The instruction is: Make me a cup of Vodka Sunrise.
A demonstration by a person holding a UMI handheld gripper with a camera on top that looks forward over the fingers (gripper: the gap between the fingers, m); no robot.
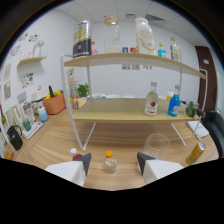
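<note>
My gripper (114, 162) is open just above the wooden table (125, 135). A small clear bottle with an orange cap (110, 161) stands on the table between the fingertips, with a gap on each side. A clear glass cup (156, 143) stands just beyond the right finger (145, 161). On the lower board of the white-framed shelf (120, 111) are a clear bottle with a red label (151, 100) and a blue bottle (173, 105). The top board carries a dark-labelled container (81, 39), a clear bottle (111, 35) and a white jug (144, 36).
A small red-capped bottle (75, 152) sits by the left finger. A yellow can (196, 153) stands on the table to the right of the glass. Off to the left are an orange pot (54, 103), a green plant (82, 90) and a black bag (14, 137).
</note>
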